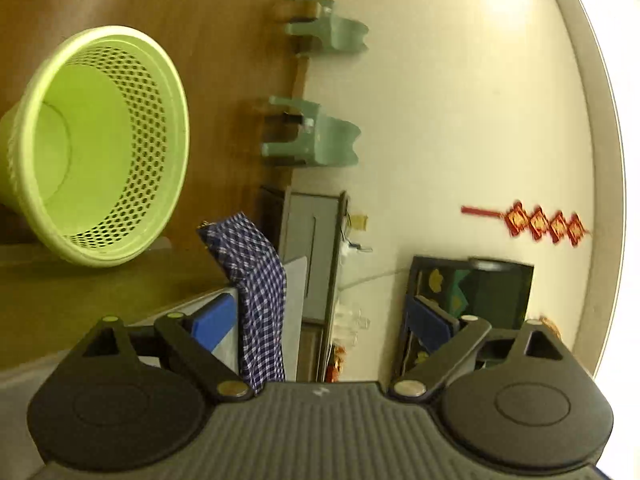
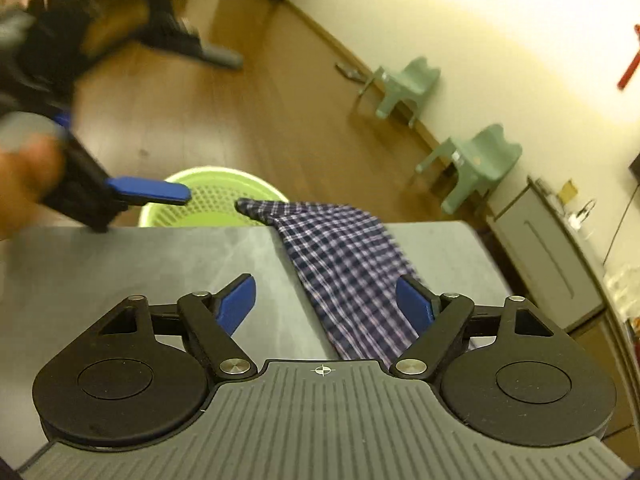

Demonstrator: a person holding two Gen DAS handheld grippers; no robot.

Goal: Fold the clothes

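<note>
The garment (image 2: 344, 272) is checked in navy and white with faint reddish lines. The tabletop (image 2: 132, 264) is plain grey. The perforated basket (image 1: 100, 144) is lime green. Both grippers have blue fingers (image 2: 240, 304) on black linkages. Two chairs (image 2: 476, 164) are pale green, the floor (image 2: 240, 120) brown wood.

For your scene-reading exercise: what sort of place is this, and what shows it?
Probably a room in a home or community space: wood floor, small green chairs along the wall, a low cabinet, and a red hanging ornament.
</note>
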